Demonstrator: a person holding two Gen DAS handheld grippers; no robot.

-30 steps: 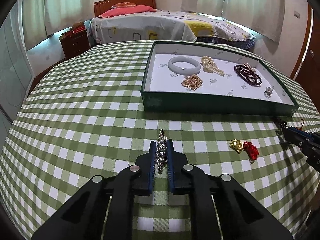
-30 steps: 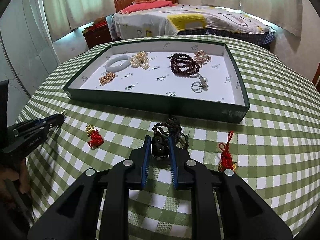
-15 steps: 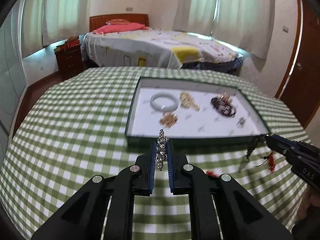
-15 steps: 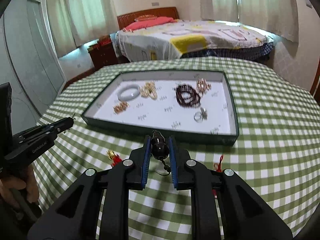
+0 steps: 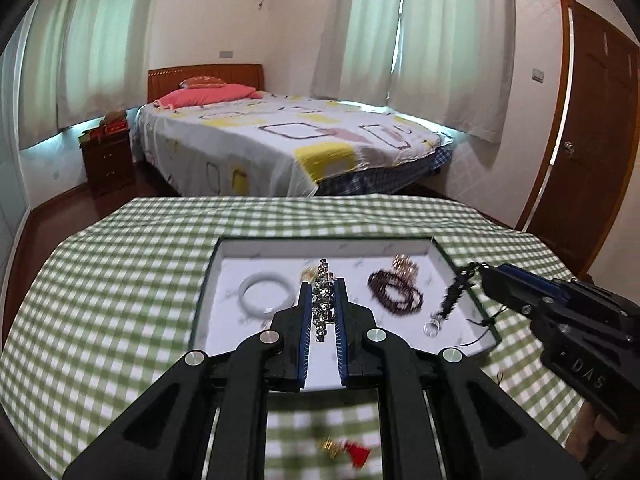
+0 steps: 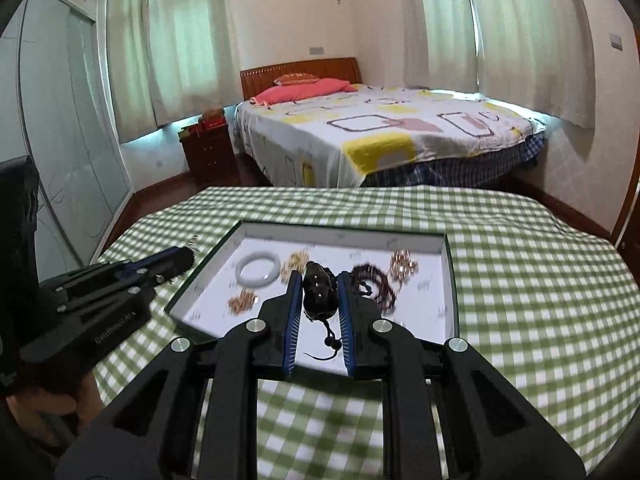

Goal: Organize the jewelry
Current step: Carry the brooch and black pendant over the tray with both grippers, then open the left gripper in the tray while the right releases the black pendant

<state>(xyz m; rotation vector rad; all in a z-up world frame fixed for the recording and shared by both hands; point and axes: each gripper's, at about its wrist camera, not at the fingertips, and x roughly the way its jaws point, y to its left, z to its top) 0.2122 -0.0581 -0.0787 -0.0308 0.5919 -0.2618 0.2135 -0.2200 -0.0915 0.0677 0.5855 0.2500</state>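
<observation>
Above the near rim of the tray [image 5: 208,276], both grippers hang clear of the checked cloth [image 5: 120,288], each carrying one piece.

Left gripper [image 5: 323,312]: jaws nearly together, pinching a rhinestone strand [image 5: 323,300] that stands upright between the pads, its top poking past the fingertips. From this view the strand overlaps the tray's middle; whether it sits over the floor or only over the rim, cannot tell.

Right gripper [image 6: 319,300]: jaws narrowed onto a dark bead [image 6: 318,290], cord and tassel dangling beneath. In the left view it enters at 3 o'clock, tassel hanging over the tray's right edge.

Tray contents, right view: white bangle [image 6: 257,269] at 10 o'clock, gold cluster [image 6: 242,302] at 8 o'clock, pale gold piece [image 6: 295,265] centre-back, dark bead bracelet [image 6: 374,286] right of centre, rose-gold piece [image 6: 404,266] at 1 o'clock. Ring [image 5: 431,327] near the right front, left view only.

Red-and-gold charm [image 5: 346,448] lies on the cloth at 6 o'clock, outside the tray.

Step, as I read it: carry phase, both pieces en route to the tray.

Next move calls for pushing forward past the rim, lowering over bare floor — front centre looks free — then parting the jaws low. Watch the loose cord; it may snag the rim or the bracelet.
</observation>
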